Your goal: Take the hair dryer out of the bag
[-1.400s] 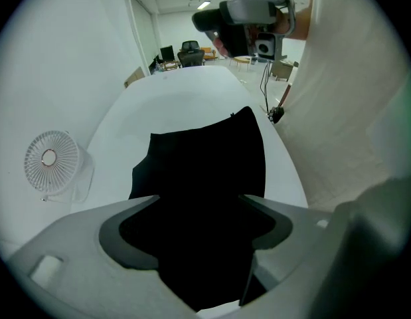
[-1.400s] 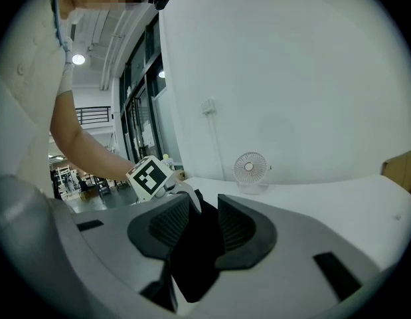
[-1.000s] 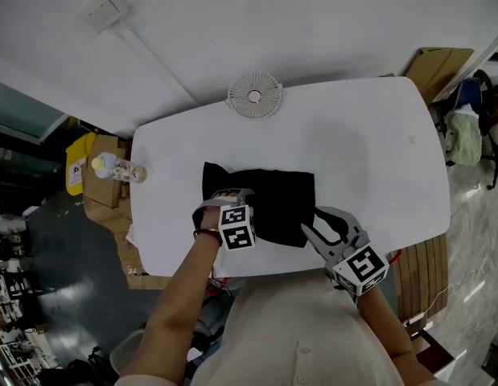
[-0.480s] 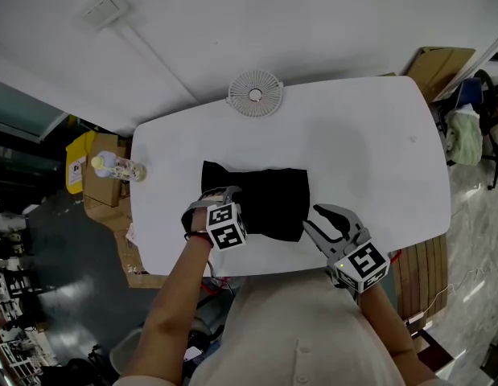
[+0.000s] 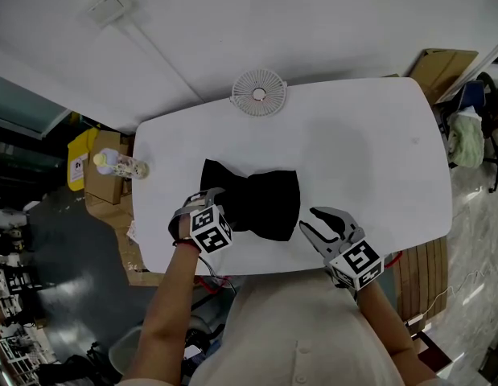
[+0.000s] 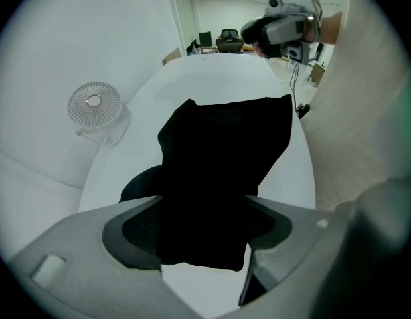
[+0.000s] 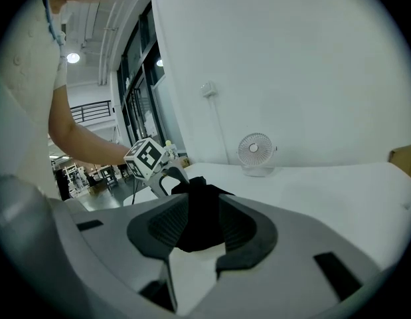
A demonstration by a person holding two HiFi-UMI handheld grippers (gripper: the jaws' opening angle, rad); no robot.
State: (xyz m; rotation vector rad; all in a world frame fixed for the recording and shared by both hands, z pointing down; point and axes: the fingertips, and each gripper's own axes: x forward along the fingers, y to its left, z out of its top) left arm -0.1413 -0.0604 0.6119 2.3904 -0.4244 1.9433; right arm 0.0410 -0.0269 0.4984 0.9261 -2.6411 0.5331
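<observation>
Head view: the black bag [image 5: 261, 203] lies mid-way across the white counter [image 5: 369, 151], the left tool [image 5: 208, 194] at its left end and the right tool [image 5: 307, 220] just off its near right corner. Left gripper view: the jaws pinch the bag's cloth. Right gripper view: the jaws are spread, gripping nothing.

Head view: high above, facing steeply down over the whole tabletop [image 5: 353, 159]; left gripper view: close behind the left tongs [image 6: 204, 205], looking along the tabletop toward the right tongs [image 6: 265, 30]; right gripper view: low, near level, facing the left tongs; shared by all: black bag [image 5: 261, 203], fan [image 5: 258, 94].
</observation>
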